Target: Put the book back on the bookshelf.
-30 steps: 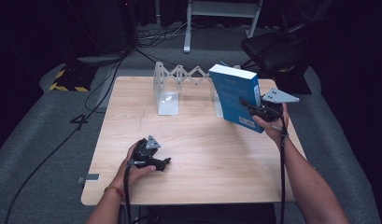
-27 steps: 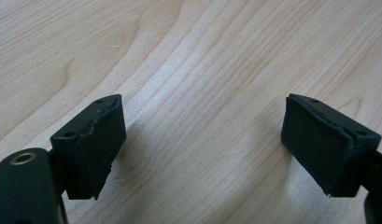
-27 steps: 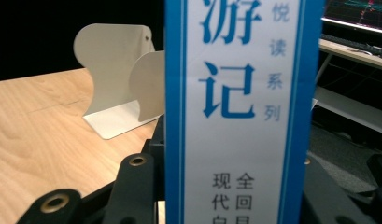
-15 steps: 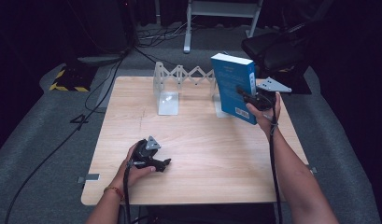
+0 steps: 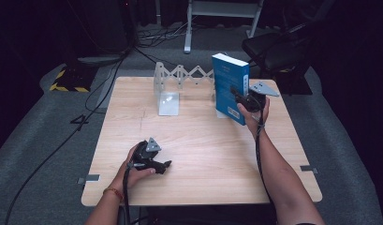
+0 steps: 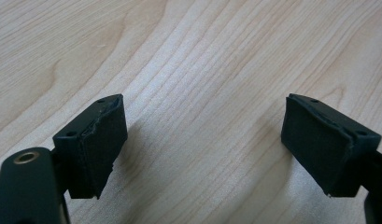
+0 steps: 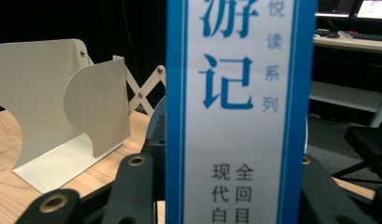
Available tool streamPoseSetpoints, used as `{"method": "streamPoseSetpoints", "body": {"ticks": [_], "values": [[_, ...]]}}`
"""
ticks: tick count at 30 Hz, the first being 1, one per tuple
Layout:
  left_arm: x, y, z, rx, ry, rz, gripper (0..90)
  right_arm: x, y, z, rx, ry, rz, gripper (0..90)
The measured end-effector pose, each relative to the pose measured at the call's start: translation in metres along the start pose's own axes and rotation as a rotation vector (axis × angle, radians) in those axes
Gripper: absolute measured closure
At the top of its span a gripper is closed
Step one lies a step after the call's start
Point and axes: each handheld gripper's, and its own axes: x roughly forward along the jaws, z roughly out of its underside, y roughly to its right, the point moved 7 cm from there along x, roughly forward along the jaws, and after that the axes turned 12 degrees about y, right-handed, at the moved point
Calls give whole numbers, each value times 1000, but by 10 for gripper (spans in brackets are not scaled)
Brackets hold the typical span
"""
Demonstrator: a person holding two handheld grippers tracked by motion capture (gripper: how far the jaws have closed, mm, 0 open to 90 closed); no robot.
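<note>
Left gripper (image 5: 166,164) rests low on pale grained wood table (image 5: 203,154), jaws spread, foam pads bare. Mid-back: cream metal folding bookend (image 5: 168,89), scissor-linked. Right gripper (image 5: 237,95) clamped on blue book (image 5: 230,86), upright at table's right rear, beside bookend's far end.

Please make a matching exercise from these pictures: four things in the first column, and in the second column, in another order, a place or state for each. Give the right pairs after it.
Things:
1. blue book
2. left gripper
3. right gripper
4. metal bookend rack

Places or states:
A. jaws open, low over bare wood at the near left of the table
B. stands at the far edge of the table, with a folding lattice between its plates
C. held upright at the far right
D. shut on the spine of the book

Pairs: 1-C, 2-A, 3-D, 4-B
</note>
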Motion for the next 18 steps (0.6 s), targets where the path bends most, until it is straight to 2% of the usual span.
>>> {"method": "streamPoseSetpoints", "body": {"ticks": [6, 11, 18], "values": [[0, 2, 0, -5, 1, 7, 151, -11, 1, 5, -3, 18, 0, 616], [0, 2, 0, -5, 4, 4, 151, -26, 8, 14, 29, 21, 18, 613], [1, 2, 0, -2, 4, 4, 150, -42, 14, 24, -11, -18, 22, 609]]}}
